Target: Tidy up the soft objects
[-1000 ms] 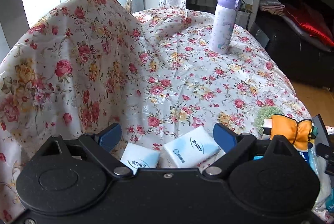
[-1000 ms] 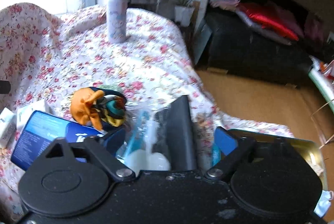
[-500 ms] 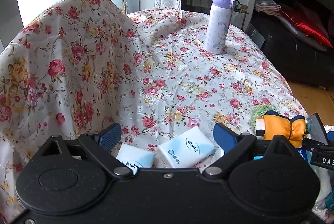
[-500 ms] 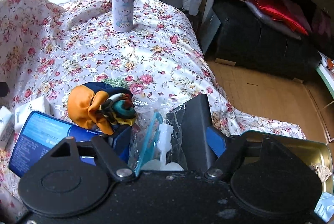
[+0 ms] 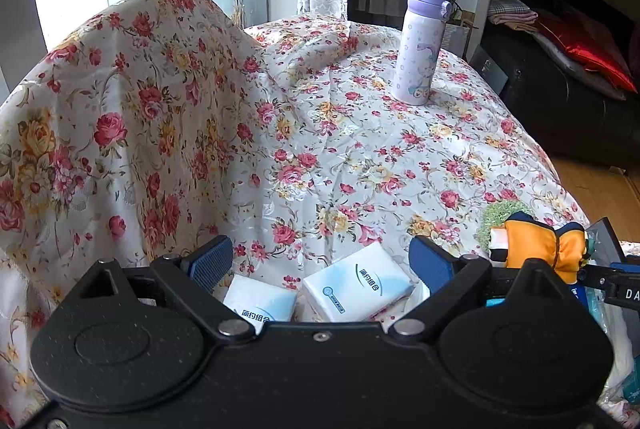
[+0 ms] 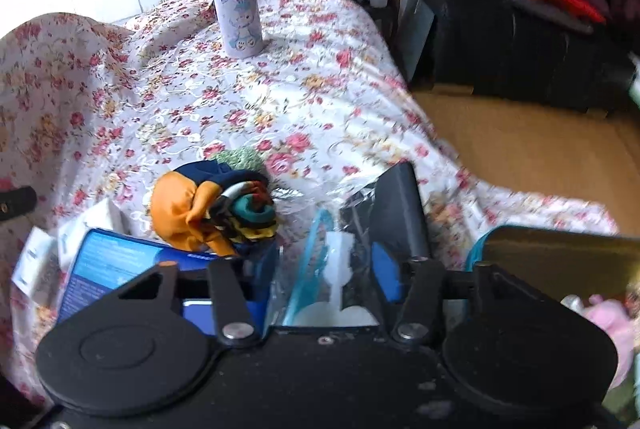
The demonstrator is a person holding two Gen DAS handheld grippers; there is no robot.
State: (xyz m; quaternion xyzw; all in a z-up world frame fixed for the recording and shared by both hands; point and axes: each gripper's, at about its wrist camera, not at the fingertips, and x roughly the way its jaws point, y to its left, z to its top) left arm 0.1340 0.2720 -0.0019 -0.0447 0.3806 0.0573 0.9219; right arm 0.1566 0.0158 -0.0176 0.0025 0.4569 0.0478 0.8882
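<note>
My left gripper [image 5: 320, 259] hangs open over two white tissue packs [image 5: 356, 287] [image 5: 258, 303] on the floral cloth; the pads touch neither. My right gripper [image 6: 324, 269] is closing its jaws on a clear plastic bag [image 6: 320, 261] that holds teal and white pieces. The bag fills the gap between the blue pads. A dark grey slab [image 6: 396, 205] rises just behind the right finger. An orange and navy cloth bundle [image 6: 188, 209] [image 5: 536, 245] lies left of the bag, on a blue box [image 6: 108, 265].
A lilac bottle [image 5: 418, 49] [image 6: 236, 1] stands upright at the back of the floral cloth [image 5: 320, 133]. A green fuzzy item [image 6: 240, 155] lies behind the bundle. A metal tin [image 6: 560, 253] and something pink [image 6: 608, 321] sit at the right. Beyond the edge is wooden floor.
The right gripper's jaws have narrowed from wide apart onto the clear bag, and its view has tipped and shifted slightly. The left gripper has stayed open over the tissue packs.
</note>
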